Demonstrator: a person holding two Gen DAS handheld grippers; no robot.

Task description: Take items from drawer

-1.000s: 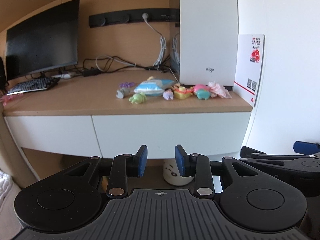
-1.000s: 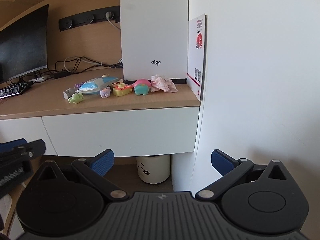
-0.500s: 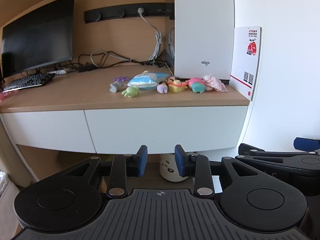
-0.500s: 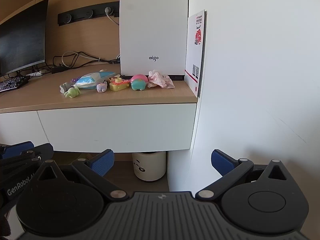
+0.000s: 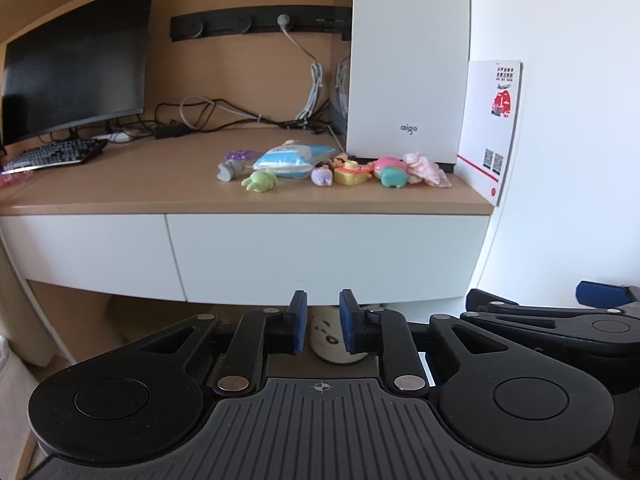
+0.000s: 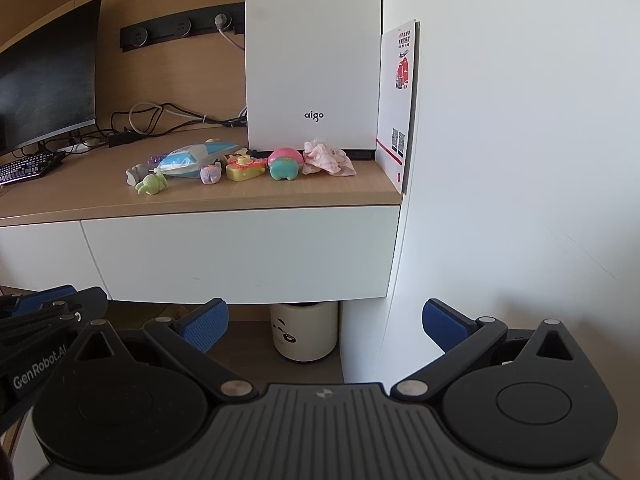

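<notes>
The white drawer under the wooden desk is closed, its inside hidden. Several small items lie in a row on the desktop above it: a grey toy, a green toy, a blue-white pouch, a yellow toy, a pink-teal toy and a pink cloth. My left gripper sits just below the drawer's bottom edge, its blue pads nearly together and holding nothing. The right gripper stands wide open and empty, level with the drawer's right end.
A white computer case stands at the desk's back right, with a card against the white wall. A monitor and keyboard are at the left. A white bin stands under the desk.
Both grippers have sunk lower and come nearer the drawer front. The left gripper's pads have drawn closer together.
</notes>
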